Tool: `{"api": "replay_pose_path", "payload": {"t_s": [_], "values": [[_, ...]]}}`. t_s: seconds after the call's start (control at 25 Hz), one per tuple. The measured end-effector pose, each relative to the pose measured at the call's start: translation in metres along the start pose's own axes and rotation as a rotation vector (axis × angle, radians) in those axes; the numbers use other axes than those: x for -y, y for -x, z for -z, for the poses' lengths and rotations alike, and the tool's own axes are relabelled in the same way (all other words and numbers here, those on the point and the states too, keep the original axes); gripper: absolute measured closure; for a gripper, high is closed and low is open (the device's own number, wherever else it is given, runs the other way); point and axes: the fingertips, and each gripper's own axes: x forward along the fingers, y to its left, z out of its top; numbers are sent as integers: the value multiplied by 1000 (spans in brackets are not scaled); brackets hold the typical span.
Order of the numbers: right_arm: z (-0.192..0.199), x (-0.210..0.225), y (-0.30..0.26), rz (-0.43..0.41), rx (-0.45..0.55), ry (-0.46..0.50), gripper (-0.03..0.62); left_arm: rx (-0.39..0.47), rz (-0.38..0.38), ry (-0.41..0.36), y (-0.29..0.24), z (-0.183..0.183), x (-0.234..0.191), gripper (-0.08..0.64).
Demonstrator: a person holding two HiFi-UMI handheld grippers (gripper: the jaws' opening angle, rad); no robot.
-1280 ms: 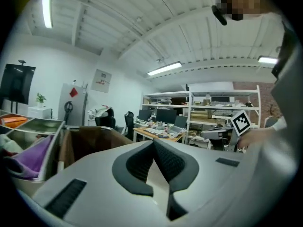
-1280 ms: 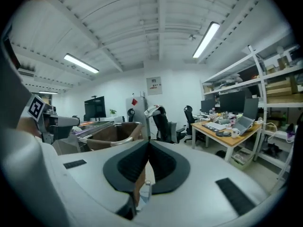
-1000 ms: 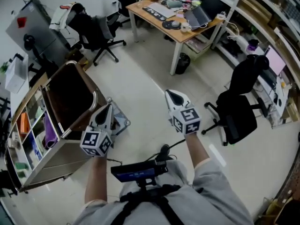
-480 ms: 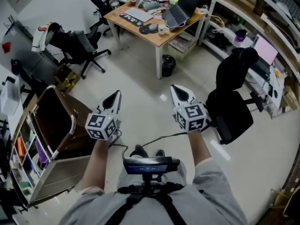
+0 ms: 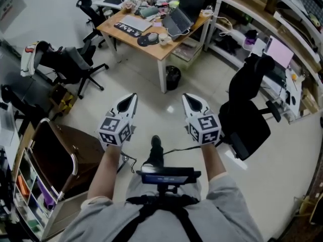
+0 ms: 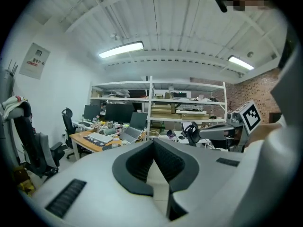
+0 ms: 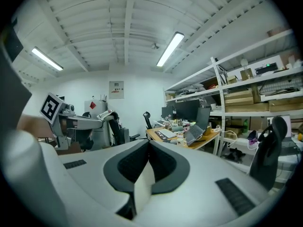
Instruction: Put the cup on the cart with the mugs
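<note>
Both grippers are held out side by side above the floor, pointing toward a wooden desk (image 5: 151,32). My left gripper (image 5: 132,96) is shut with nothing in it, and its dark pads (image 6: 142,162) meet in the left gripper view. My right gripper (image 5: 187,98) is likewise shut with nothing held, its jaws closed together (image 7: 147,145). A small white cup (image 5: 162,38) stands on the desk beside a dark mouse pad, a keyboard and a laptop. The cart (image 5: 74,161) with a dark top and a metal handle is at the lower left; I see no mugs on it.
A black office chair (image 5: 247,122) stands close at the right and another (image 5: 70,64) at the left. A black bin (image 5: 172,77) sits under the desk's corner. Long shelving (image 5: 282,39) with monitors runs along the right wall. A low shelf unit (image 5: 22,188) is beside the cart.
The view has swung from the cart toward the desk: the cart has slid to the lower left and the desk has come nearer. Both grippers stayed shut and side by side.
</note>
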Motion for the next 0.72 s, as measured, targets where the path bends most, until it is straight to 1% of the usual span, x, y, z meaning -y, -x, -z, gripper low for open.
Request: {"api": "replay_pose_path", "payload": {"t_s": [0.2,0.32,0.56,0.72], "values": [[-14,21,-70,22,-21,-3,591,-4,42,26,-63,-6,-55,555],[-27,34,-110,39,-27,-5,591,-8,63,24,-97,-16,-85,555],[-37,49,-184,54,-37,-5,591,-7,90,9,-147,-30,-143,555],[-43,60,-216,64,-46,-8,591,-27,100,11,-177,-31,-170,555]]}}
